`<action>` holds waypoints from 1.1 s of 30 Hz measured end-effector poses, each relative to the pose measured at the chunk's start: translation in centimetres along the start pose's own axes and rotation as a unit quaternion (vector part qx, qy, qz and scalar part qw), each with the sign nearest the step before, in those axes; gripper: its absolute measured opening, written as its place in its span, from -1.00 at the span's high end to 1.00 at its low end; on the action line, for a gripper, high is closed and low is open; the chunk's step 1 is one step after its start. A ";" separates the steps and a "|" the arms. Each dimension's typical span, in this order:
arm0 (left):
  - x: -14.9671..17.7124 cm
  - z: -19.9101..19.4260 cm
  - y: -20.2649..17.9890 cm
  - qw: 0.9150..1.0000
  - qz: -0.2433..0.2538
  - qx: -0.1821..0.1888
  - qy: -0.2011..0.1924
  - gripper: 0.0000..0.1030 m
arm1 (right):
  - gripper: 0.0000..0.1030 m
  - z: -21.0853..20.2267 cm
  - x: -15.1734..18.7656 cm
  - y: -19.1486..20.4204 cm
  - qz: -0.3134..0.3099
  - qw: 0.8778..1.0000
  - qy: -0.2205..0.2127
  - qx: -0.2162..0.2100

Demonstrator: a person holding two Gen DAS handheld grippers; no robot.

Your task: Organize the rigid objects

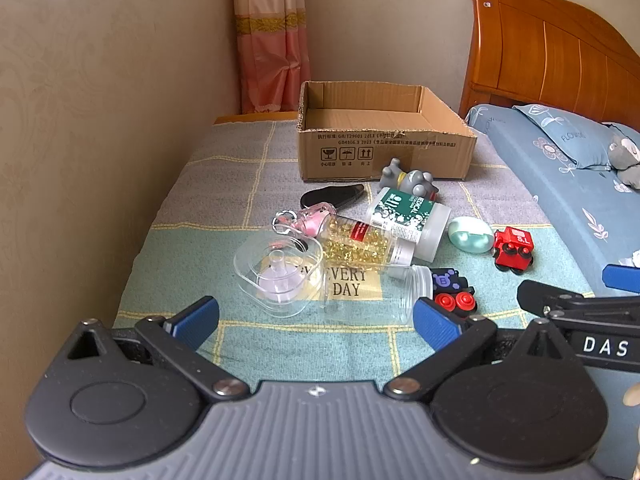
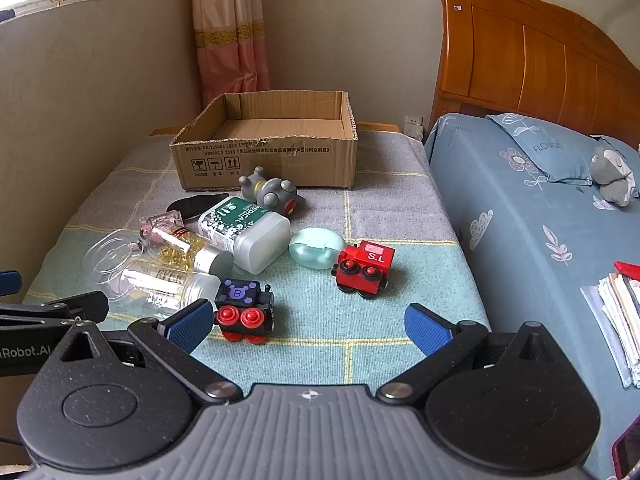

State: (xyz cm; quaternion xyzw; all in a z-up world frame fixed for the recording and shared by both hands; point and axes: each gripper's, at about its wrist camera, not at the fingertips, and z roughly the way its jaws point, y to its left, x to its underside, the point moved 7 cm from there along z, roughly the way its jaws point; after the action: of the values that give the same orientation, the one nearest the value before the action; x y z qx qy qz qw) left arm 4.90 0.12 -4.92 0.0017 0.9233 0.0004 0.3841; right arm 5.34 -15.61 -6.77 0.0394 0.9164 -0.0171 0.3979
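Bedroom corner, with beige walls, a pink curtain and a wooden headboard [image 2: 532, 52] off at two o'clock; a low table under a checked cloth [image 2: 384, 216] carries the clutter. At twelve o'clock sits an open cardboard box [image 2: 268, 160], nothing visible inside it, so I judge the sorting has barely begun. Both tools hover near the front edge: the left gripper [image 1: 316, 320] and the right gripper [image 2: 308, 322] each stand spread wide, holding nothing. Just ahead of the right one, at eleven o'clock, is a black toy train [image 2: 245, 308]; a red toy train [image 2: 365, 266] sits at one o'clock beside a mint case [image 2: 316, 252]. Before the left one lie clear jars [image 1: 280, 276], touching a capsule bottle [image 1: 360, 244]. Next, probably, the right jaws must straddle the black train squarely and close.
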 end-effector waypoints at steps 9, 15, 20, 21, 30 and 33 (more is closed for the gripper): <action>-0.1 0.1 0.1 1.000 0.000 0.001 0.000 -0.99 | -1.00 0.0 0.0 0.0 0.001 1.000 0.000 0.000; -0.1 0.2 0.1 1.000 0.001 0.001 0.000 -0.99 | -1.00 0.1 0.0 -0.1 0.002 1.000 -0.001 0.001; -0.1 0.2 -0.1 1.000 0.002 0.002 -0.001 -0.99 | -1.00 0.1 0.0 -0.1 0.003 1.000 -0.002 0.001; -0.1 0.2 -0.1 1.000 0.002 0.002 0.000 -0.99 | -1.00 0.1 0.0 -0.1 0.003 1.000 -0.003 0.001; -0.5 0.3 -0.1 1.000 0.005 0.003 -0.002 -0.99 | -1.00 0.3 -0.2 -0.1 -0.001 1.000 -0.005 0.002; -0.6 0.4 -0.1 1.000 0.007 0.004 -0.002 -0.99 | -1.00 0.3 -0.4 0.0 -0.004 1.000 -0.006 0.003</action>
State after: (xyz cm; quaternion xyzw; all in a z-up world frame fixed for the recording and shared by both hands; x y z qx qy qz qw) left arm 5.62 -0.01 -4.79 0.0097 0.9225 -0.0002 0.3860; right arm 5.84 -15.65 -6.65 0.0372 0.9140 -0.0220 0.4034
